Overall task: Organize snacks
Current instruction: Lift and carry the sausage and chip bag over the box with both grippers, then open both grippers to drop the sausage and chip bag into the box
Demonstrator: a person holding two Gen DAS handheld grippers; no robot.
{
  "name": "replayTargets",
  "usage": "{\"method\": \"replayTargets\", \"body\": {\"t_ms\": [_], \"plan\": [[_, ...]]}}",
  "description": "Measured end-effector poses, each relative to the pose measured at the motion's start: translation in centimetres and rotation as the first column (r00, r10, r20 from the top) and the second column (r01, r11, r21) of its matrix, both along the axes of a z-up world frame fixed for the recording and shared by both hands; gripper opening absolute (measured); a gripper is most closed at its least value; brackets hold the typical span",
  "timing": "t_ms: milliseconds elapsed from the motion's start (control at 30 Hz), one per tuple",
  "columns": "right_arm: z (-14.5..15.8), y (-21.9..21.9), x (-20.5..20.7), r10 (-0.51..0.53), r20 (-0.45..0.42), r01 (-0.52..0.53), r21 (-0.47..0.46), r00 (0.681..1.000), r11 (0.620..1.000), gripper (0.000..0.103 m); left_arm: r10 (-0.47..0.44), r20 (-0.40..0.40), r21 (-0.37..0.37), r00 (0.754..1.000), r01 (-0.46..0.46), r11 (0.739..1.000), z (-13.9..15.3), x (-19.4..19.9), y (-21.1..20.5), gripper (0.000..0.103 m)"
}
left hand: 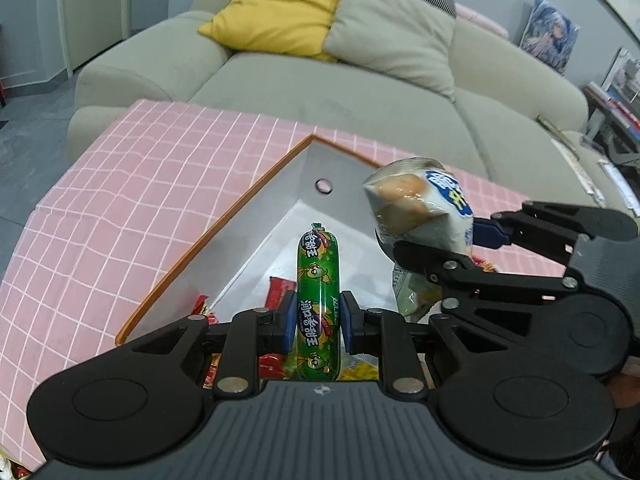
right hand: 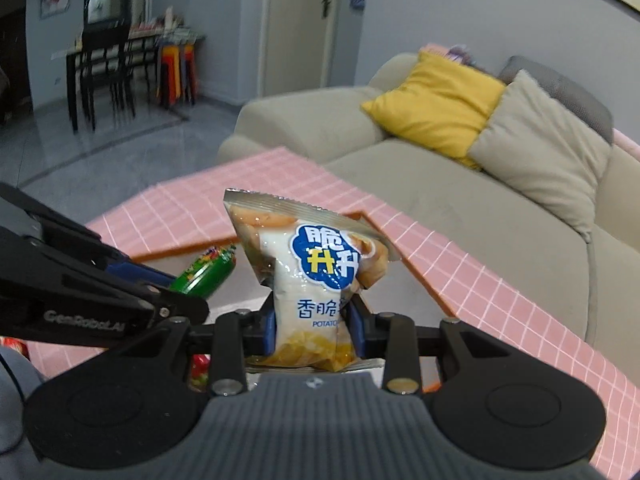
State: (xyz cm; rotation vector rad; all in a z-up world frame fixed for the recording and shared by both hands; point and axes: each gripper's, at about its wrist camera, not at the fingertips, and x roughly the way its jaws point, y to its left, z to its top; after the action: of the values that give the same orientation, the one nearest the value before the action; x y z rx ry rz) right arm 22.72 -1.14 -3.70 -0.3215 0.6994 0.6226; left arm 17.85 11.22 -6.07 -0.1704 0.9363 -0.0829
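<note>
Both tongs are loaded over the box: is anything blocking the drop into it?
Nothing visible blocks it. The left tongs hold the green sausage above the open white box, whose floor below is bare. The right tongs hold the chip bag beside it, clear of the sausage.

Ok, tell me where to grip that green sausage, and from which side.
Grip the green sausage across its middle, pads on its two round sides, coming from its near end. It is a slim cylinder, so that narrow width fits the left hand-held gripper, which holds it so.
</note>
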Motion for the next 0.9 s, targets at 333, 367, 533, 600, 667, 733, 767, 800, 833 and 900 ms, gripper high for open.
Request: {"method": "replayTargets", "body": {"t_ms": [333, 367, 533, 600, 667, 733, 767, 800, 833, 900], "plan": [[-4.6, 2.8, 4.8, 0.051, -0.108, -0.067, -0.155, 0.993, 0.986, 0.032, -0.025, -0.089, 0.065, 0.996, 0.031, 0.997, -3.6, 3.5, -0.7, 0.024], [-5.0, 2.9, 5.0, 0.051, -0.116, -0.071, -0.167, 0.992, 0.983, 0.032, -0.028, -0.096, 0.074, 0.995, 0.036, 0.997, -3.9, 3.8, -0.9, 0.024], [-6.6, 3.3, 6.2, 0.048, -0.156, -0.08, -0.205, 0.987, 0.975, 0.032, -0.039, -0.137, 0.085, 0.99, 0.051, 0.995, -5.3, 5.0, -0.8, 0.024], [-7.2, 3.5, 6.6, 0.049, -0.176, -0.088, -0.219, 0.983, 0.972, 0.032, -0.036, -0.155, 0.09, 0.987, 0.051, 0.995, -5.9, 5.3, -0.8, 0.024], [-7.9, 3.9, 6.9, 0.052, -0.194, -0.098, -0.239, 0.98, 0.966, 0.032, -0.031, -0.176, 0.094, 0.984, 0.048, 0.994, -6.5, 5.6, -0.8, 0.024], [-8.5, 4.0, 7.0, 0.055, -0.214, -0.11, -0.254, 0.975, 0.961, 0.033, -0.03, -0.201, 0.097, 0.979, 0.051, 0.994, -7.1, 5.9, -0.8, 0.024], [-8.8, 4.0, 7.1, 0.055, -0.222, -0.114, -0.261, 0.973, 0.959, 0.033, -0.031, -0.21, 0.097, 0.977, 0.053, 0.994, -7.4, 6.0, -0.8, 0.024], [-9.1, 4.1, 7.1, 0.055, -0.233, -0.119, -0.27, 0.971, 0.955, 0.033, -0.031, -0.217, 0.097, 0.976, 0.053, 0.994, -7.7, 6.1, -0.7, 0.024], [-9.4, 4.2, 7.2, 0.057, -0.245, -0.126, -0.277, 0.968, 0.952, 0.033, -0.029, -0.226, 0.097, 0.974, 0.052, 0.994, -7.9, 6.1, -0.7, 0.024], [-10.0, 4.3, 7.2, 0.057, -0.255, -0.133, -0.294, 0.965, 0.946, 0.033, -0.019, -0.244, 0.097, 0.969, 0.044, 0.994, -8.2, 6.3, -0.6, 0.024]]}}
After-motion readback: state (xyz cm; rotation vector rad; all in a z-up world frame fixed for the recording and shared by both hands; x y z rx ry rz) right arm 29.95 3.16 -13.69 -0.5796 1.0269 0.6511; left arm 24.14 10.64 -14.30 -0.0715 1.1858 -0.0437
